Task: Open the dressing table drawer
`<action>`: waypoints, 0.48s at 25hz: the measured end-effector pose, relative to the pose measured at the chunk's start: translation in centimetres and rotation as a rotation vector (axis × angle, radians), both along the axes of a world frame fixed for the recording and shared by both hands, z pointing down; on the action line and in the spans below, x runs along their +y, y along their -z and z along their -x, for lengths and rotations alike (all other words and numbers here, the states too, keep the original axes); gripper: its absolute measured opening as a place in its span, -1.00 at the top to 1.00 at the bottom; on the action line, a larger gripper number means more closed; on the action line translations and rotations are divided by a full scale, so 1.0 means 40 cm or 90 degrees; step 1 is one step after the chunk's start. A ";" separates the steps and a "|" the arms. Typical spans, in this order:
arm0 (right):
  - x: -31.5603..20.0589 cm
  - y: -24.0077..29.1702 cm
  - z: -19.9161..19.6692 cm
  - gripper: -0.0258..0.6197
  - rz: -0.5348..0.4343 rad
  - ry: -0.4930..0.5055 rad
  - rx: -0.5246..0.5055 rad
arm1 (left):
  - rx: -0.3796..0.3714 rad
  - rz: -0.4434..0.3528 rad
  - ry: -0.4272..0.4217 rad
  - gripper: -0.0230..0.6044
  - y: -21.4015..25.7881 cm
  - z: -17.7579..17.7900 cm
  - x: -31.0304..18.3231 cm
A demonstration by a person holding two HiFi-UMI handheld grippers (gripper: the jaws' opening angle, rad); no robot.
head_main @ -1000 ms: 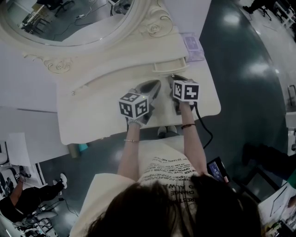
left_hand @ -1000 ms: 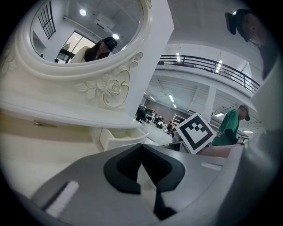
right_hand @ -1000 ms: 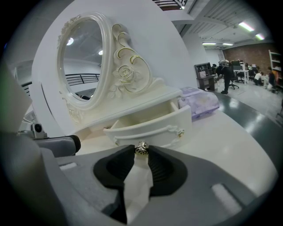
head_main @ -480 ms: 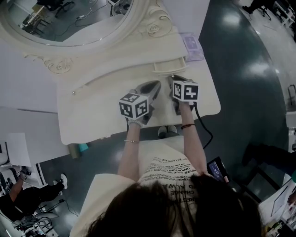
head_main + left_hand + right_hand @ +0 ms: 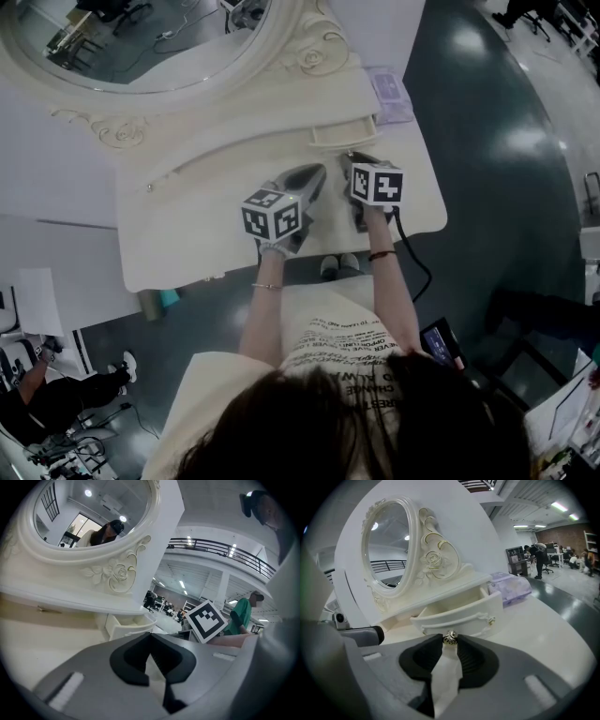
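- Dressing table [image 5: 187,234]: white, with carved roses; an oval mirror [image 5: 141,37] is set at its back.
- Drawer [image 5: 459,613]: found under the right end of the shelf below the mirror. It is pulled partway out over the tabletop, and its pale inside is seen from above in the head view [image 5: 345,133].
- Knob [image 5: 450,638]: small, metallic, at the middle of the curved drawer front.
- Right gripper [image 5: 450,641]: clenched on the knob, which is pinched between the two jaw tips and touched on both sides. In the head view it [image 5: 351,157] is placed straight in front of the drawer.
- Left gripper [image 5: 150,639]: jaw tips are brought together and nothing is held between them. It [image 5: 317,172] is kept low over the tabletop, just beside the right gripper and clear of the drawer, which is seen ahead of its tips [image 5: 129,626].
- Purple packet [image 5: 510,587]: laid on the tabletop just right of the drawer.
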State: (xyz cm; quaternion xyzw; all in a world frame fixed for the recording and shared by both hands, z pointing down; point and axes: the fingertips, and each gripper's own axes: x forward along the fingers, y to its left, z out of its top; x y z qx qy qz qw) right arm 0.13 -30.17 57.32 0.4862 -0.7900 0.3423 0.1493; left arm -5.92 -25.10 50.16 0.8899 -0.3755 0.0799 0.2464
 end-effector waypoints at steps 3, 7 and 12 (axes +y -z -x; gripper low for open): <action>0.001 -0.001 0.000 0.60 -0.003 0.001 0.002 | 0.002 0.001 0.001 0.93 -0.002 0.000 0.002; 0.003 0.002 -0.001 0.59 -0.006 -0.001 -0.001 | 0.007 0.003 0.003 0.93 -0.004 0.000 0.002; 0.014 0.018 -0.007 0.54 -0.014 0.002 -0.010 | 0.011 0.007 0.001 0.93 -0.008 -0.007 0.007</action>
